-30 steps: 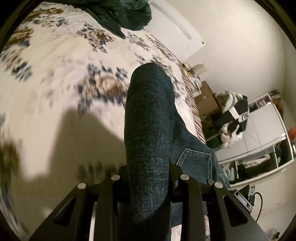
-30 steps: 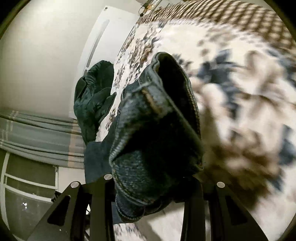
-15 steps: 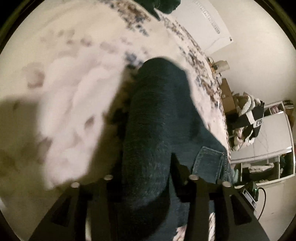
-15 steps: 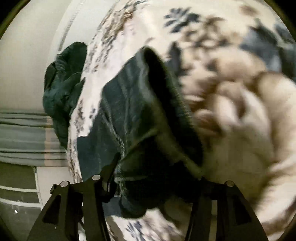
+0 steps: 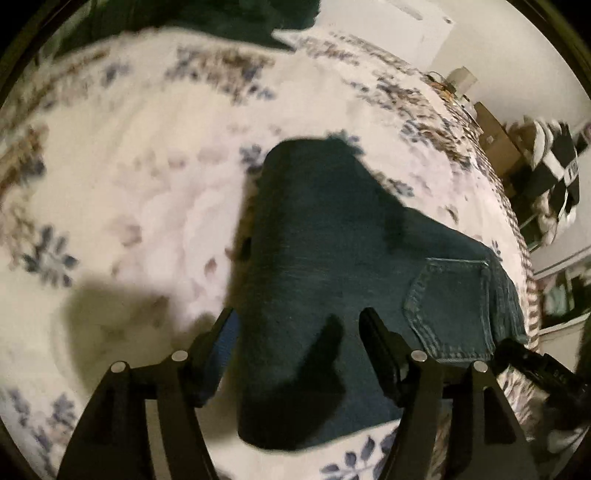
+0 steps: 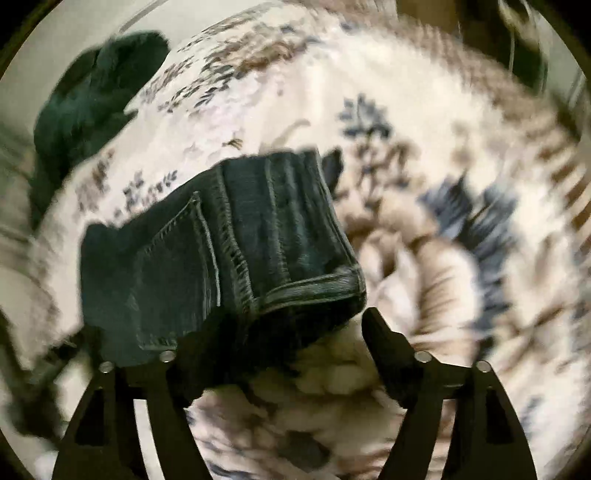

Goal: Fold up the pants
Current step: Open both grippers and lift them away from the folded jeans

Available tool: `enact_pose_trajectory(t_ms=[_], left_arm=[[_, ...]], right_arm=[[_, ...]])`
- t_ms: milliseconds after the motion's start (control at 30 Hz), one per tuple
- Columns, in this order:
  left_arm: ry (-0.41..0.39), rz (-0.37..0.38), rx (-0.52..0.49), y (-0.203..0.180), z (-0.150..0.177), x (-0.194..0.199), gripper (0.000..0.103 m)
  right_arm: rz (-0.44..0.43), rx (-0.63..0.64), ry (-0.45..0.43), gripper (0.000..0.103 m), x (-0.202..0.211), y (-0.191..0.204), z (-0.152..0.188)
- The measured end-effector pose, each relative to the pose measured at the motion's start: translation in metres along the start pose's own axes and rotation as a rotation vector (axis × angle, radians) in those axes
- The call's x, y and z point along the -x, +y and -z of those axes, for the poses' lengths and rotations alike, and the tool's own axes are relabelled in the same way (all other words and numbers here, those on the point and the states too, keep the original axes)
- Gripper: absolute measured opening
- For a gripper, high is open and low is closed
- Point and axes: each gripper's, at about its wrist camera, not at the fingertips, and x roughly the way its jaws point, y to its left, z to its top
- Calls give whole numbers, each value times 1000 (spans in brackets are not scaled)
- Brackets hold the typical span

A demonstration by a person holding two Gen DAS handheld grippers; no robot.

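Dark blue jeans [image 5: 332, 266] lie folded on the floral bedspread [image 5: 129, 184], a back pocket [image 5: 454, 306] showing at the right. My left gripper [image 5: 297, 325] is open just above the near folded edge, its fingers apart on either side of the cloth. In the right wrist view the waistband end of the jeans [image 6: 258, 236] lies flat on the bedspread [image 6: 443, 221]. My right gripper [image 6: 288, 328] is open, with the denim edge just ahead of the left finger.
A dark green garment [image 6: 92, 92] lies bunched at the far end of the bed and also shows in the left wrist view [image 5: 221, 22]. Shelves with clothes and boxes [image 5: 546, 155] stand beyond the bed's right edge.
Both grippers have opened and let go of the jeans. The folded denim that was held up now lies flat on the bed, and both grippers have pulled back a little.
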Motion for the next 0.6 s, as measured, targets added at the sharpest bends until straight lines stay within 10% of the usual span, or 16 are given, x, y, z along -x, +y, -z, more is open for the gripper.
enact_pose_trajectory(t_ms=[133,233,600], left_arm=[[-43,-91,-69,-24,15,32,68],[-57,-123,-102,-41,21,58,90],[-199,-186,-101,-108,55,219,91]], right_arm=[[144,144,-106,85,45,27,11],[165,174,-150,87,77,32,20],[151,240,-296,89,270,30,80]])
